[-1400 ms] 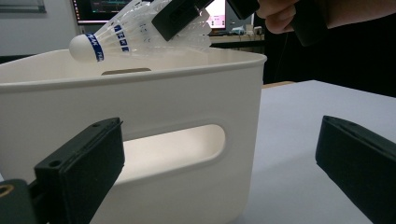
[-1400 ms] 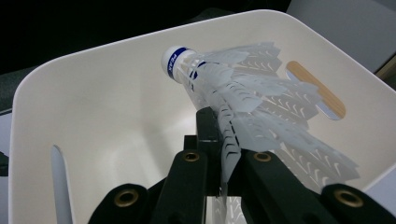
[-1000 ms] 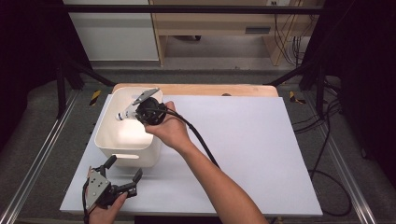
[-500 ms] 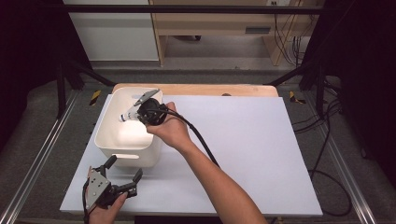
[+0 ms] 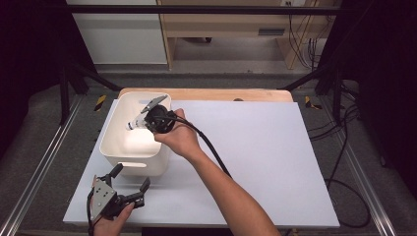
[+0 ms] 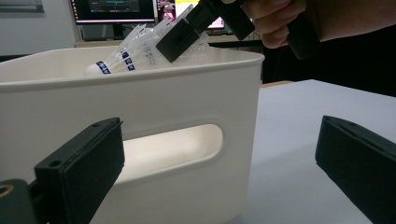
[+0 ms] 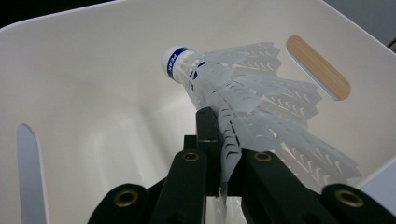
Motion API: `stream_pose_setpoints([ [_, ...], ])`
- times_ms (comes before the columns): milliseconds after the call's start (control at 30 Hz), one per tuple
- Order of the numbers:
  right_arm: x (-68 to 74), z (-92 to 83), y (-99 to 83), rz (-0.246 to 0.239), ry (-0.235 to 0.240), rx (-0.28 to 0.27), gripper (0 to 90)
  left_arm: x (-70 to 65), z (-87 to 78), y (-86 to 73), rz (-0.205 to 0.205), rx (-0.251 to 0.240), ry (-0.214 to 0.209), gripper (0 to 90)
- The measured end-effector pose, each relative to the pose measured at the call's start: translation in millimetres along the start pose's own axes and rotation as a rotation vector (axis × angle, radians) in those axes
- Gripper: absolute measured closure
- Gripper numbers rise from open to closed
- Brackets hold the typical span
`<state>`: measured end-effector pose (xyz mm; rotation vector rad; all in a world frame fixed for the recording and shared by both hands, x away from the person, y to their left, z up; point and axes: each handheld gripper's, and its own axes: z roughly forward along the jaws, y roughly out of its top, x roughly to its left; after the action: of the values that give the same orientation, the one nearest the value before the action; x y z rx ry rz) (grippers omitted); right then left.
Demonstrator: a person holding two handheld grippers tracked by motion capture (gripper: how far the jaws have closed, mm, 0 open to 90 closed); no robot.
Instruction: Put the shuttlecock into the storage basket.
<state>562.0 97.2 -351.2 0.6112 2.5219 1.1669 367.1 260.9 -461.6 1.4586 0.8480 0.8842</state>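
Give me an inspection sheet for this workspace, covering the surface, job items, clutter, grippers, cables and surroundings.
Surface: white table top, bare apart from the bin; a wooden board edge shows along its far side.
Job's things: white shuttlecock held above the inside of the white bin, cork end pointing into it; the bin has slot handles.
Clutter: nothing seen.
Grippers: right gripper shut on the shuttlecock's skirt, over the bin; left gripper open, holding nothing, near the bin's near wall.
Cables: black cable trails from the right gripper along the forearm; more cables lie right of the table.
Surroundings: metal frame rails, wooden furniture behind, monitors in the left gripper view.
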Motion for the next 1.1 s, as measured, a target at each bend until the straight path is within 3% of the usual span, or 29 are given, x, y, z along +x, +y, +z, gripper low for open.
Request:
stream_pose_setpoints([
  [400, 1.1, 1.1, -1.6, 0.009, -0.012, 0.009, 86.7, -0.1, 0.1, 0.0, 0.001, 0.001, -0.001, 1.4],
  [467, 1.7, -0.1, -2.9, 0.029, -0.026, 0.011, 79.5, -0.2, 0.1, 0.0, 0.003, 0.002, -0.001, 1.5],
  [533, 1.9, -3.4, -4.3, 0.061, -0.026, 0.014, 64.6, -0.3, 0.1, 0.0, 0.007, 0.003, 0.0, 1.5],
  [600, 2.9, -9.9, -5.9, 0.062, -0.034, 0.026, 59.6, -0.7, 0.3, -0.1, 0.005, 0.005, -0.001, 1.5],
  [733, 4.0, -34.4, -9.0, 0.085, -0.033, -0.026, 54.3, -0.9, 0.2, 0.0, 0.005, 0.005, 0.001, 1.4],
  [900, 3.4, -60.7, -13.5, 0.102, -0.019, -0.095, 53.4, -1.5, 0.9, -0.3, 0.01, 0.006, -0.001, 1.5],
  [1100, 5.5, -73.8, -16.5, 0.102, -0.018, -0.13, 53.4, -2.3, 0.8, -0.2, 0.012, 0.007, -0.002, 1.4],
])
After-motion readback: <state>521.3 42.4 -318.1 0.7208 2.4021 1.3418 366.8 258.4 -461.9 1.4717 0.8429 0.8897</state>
